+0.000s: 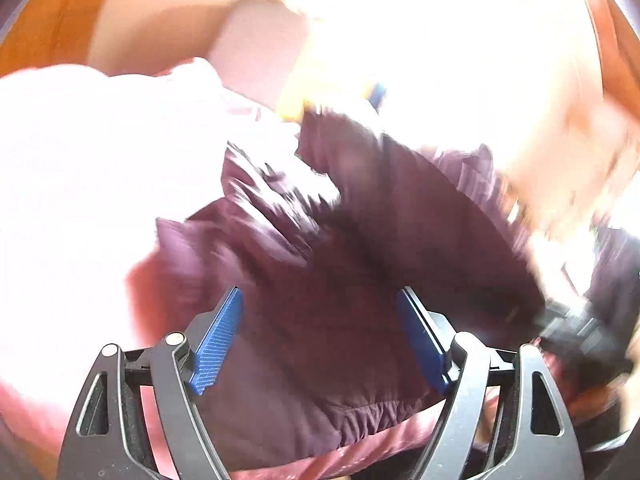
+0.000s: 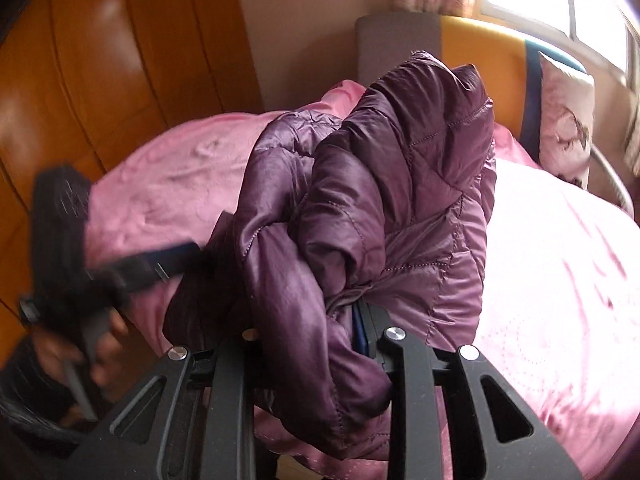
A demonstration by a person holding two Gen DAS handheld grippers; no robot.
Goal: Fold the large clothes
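A purple quilted jacket [image 2: 380, 200] lies bunched on a pink bed [image 2: 560, 300]. The right gripper [image 2: 360, 336] is clamped on a thick fold of it, lifting the fabric toward the camera. In the blurred left view, the left gripper [image 1: 320, 328] hovers over the jacket, fingers [image 1: 218, 340] wide apart, apparently gripping nothing. A hand [image 2: 100, 344] holds that gripper at lower left.

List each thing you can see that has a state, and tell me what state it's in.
Purple jacket: bunched up, lifted above the bed, not yet folded.
Right gripper: shut on a fold of the jacket.
Left gripper: open, blue pads apart, jacket fabric in front of them, nothing pinched.
Pink bedspread: spread over the bed, slightly wrinkled.
Pillow: propped upright against the headboard.
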